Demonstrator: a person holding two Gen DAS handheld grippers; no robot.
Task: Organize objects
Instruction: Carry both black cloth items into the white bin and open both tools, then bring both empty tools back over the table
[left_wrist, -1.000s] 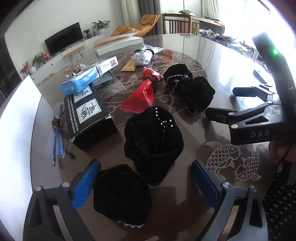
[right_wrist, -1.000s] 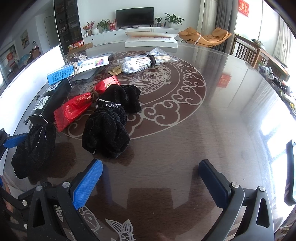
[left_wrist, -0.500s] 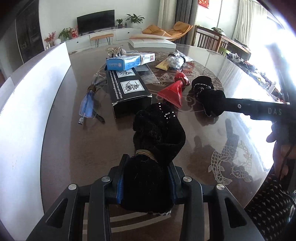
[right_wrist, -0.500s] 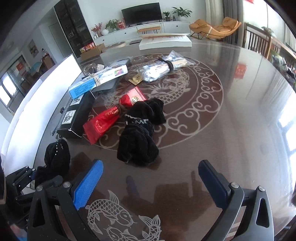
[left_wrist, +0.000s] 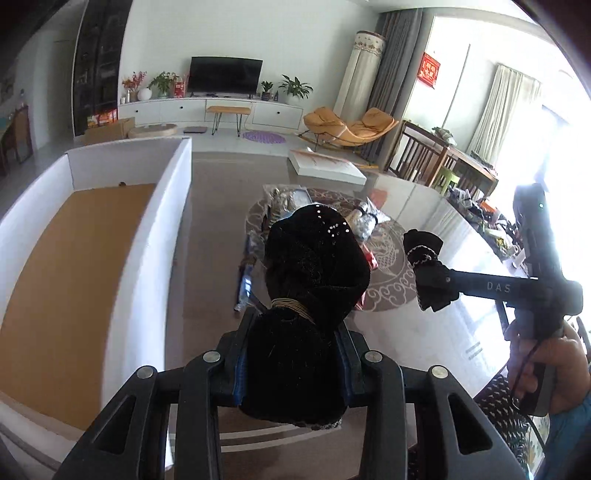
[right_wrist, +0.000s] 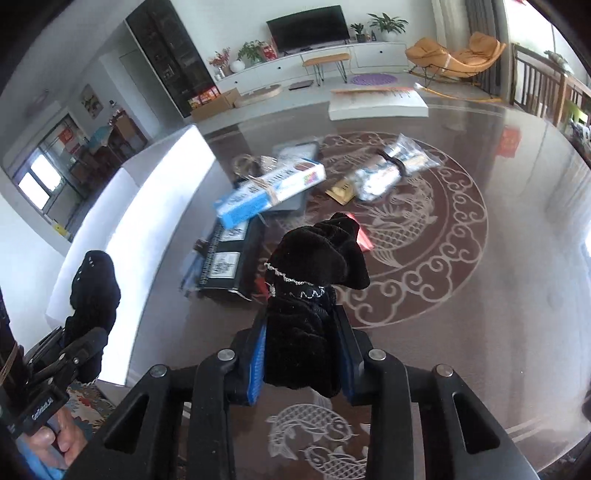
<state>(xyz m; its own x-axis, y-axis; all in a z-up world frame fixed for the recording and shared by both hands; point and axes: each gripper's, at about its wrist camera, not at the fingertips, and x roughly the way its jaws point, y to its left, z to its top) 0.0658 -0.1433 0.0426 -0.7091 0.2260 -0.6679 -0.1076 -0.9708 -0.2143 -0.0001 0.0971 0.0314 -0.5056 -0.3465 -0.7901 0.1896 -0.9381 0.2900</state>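
A black velvet bundle with sequins (left_wrist: 317, 258), tied with gold cord, is clamped in my left gripper (left_wrist: 293, 332) and held above the table beside an open white box (left_wrist: 173, 221) with a brown floor. My right gripper (right_wrist: 301, 332) has its jaws closing on a second black bundle (right_wrist: 321, 251) with a silver trim band; the blue pads press its sides and it hangs clear of the table. The right wrist view shows the left gripper (right_wrist: 85, 332) with its bundle (right_wrist: 94, 288) at the lower left. The left wrist view shows the right gripper (left_wrist: 432, 280) with its bundle (left_wrist: 423, 243).
On the dark patterned table (right_wrist: 480, 295) lie a blue carton (right_wrist: 269, 188), a black box (right_wrist: 229, 258), a clear plastic bag (right_wrist: 391, 170), a red packet (right_wrist: 360, 236) and a flat white box (right_wrist: 376, 101) at the far edge. A person's hand (left_wrist: 546, 369) holds the right gripper.
Both grippers went from open over the table to shut on a black bundle each and rose. The left one swung toward the white box; the right closed only in the last half second.
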